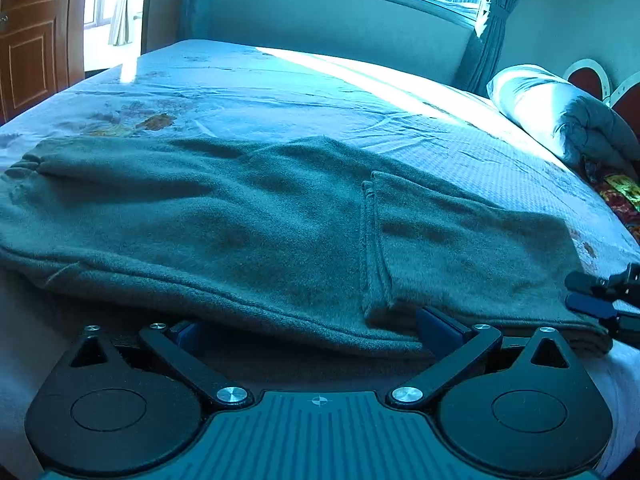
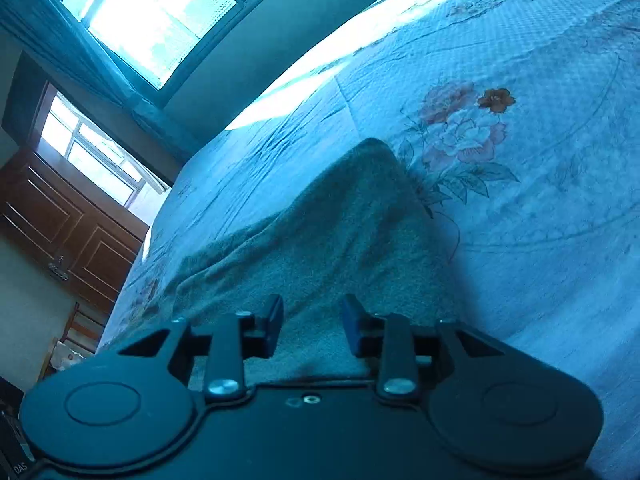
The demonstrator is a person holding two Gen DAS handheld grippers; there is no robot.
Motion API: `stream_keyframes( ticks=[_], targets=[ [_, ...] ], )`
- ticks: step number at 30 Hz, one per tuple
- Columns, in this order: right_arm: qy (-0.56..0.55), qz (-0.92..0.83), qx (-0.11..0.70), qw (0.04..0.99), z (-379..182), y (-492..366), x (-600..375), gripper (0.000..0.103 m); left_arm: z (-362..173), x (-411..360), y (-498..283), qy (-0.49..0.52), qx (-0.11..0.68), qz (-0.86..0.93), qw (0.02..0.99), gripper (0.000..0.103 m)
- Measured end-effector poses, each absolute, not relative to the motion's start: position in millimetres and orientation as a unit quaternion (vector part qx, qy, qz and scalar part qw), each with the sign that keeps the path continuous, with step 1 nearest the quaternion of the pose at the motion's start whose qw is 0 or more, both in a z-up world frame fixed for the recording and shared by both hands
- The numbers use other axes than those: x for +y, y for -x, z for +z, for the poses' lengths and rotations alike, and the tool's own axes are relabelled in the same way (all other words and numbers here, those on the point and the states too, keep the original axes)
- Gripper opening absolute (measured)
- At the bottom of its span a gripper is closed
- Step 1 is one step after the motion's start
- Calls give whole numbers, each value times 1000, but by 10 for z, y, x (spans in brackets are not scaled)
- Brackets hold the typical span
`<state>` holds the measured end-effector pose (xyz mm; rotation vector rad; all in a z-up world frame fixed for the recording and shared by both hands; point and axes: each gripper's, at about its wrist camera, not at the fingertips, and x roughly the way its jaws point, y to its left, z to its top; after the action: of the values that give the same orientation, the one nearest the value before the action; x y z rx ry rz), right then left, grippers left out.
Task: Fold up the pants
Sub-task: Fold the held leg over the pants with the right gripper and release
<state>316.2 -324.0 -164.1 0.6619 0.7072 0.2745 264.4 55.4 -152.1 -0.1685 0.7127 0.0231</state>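
Grey-green fleece pants (image 1: 260,220) lie flat across the bed, with one layer folded over on the right part. In the left wrist view my left gripper (image 1: 312,330) stands wide open at the pants' near edge, and the cloth edge drapes over its fingertips. My right gripper (image 1: 588,292) shows at the far right, at the end of the pants. In the right wrist view the pants (image 2: 340,220) run away from my right gripper (image 2: 312,322). Its blue pads (image 2: 274,320) stand apart, with the cloth lying between them and not pinched.
The bed has a pale floral sheet (image 1: 280,92) (image 2: 520,200). A rolled duvet and pillow (image 1: 560,112) sit at the back right. A wooden door (image 1: 28,40) (image 2: 72,220) is on the left, a window and curtain (image 1: 492,40) behind the bed, and a chair (image 2: 80,332) beside it.
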Motion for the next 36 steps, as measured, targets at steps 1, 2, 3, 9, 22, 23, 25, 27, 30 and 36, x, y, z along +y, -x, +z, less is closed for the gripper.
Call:
stream_keyframes(
  ticks=[1, 2, 3, 9, 22, 23, 25, 27, 30, 36],
  targets=[
    [-320, 129, 311, 885, -1561, -3125, -3348, 36, -1484, 583, -2515, 75, 340, 18, 937, 103],
    [-329, 131, 294, 888, -1521, -3134, -3425, 37, -1446, 612, -2406, 70, 336, 27, 939, 103],
    [-345, 136, 282, 885, -1495, -3181, -3516, 38, -1405, 640, -2336, 67, 329, 37, 941, 103],
    [-368, 133, 292, 873, -1534, -3825, -3594, 38, -1223, 391, -2722, 17, 279, 38, 959, 103],
    [-304, 129, 339, 881, -1690, -4190, -3472, 34, -1562, 382, -3558, 15, 342, 93, 935, 103],
    [-302, 128, 350, 878, -1743, -4226, -3457, 33, -1627, 406, -3623, 15, 356, 92, 930, 103],
    [-299, 126, 350, 879, -1651, -4212, -3455, 36, -1594, 446, -3658, 24, 362, 86, 928, 103],
    [-288, 134, 322, 892, -1476, -4165, -3403, 45, -1451, 435, -3686, 18, 341, 86, 936, 103],
    [-235, 151, 317, 907, -1358, -4190, -3175, 60, -1332, 373, -3930, 27, 332, 67, 941, 103],
    [-170, 141, 332, 917, -1348, -4076, -2923, 59, -1472, 390, -4164, 57, 371, 28, 926, 103]
  ],
)
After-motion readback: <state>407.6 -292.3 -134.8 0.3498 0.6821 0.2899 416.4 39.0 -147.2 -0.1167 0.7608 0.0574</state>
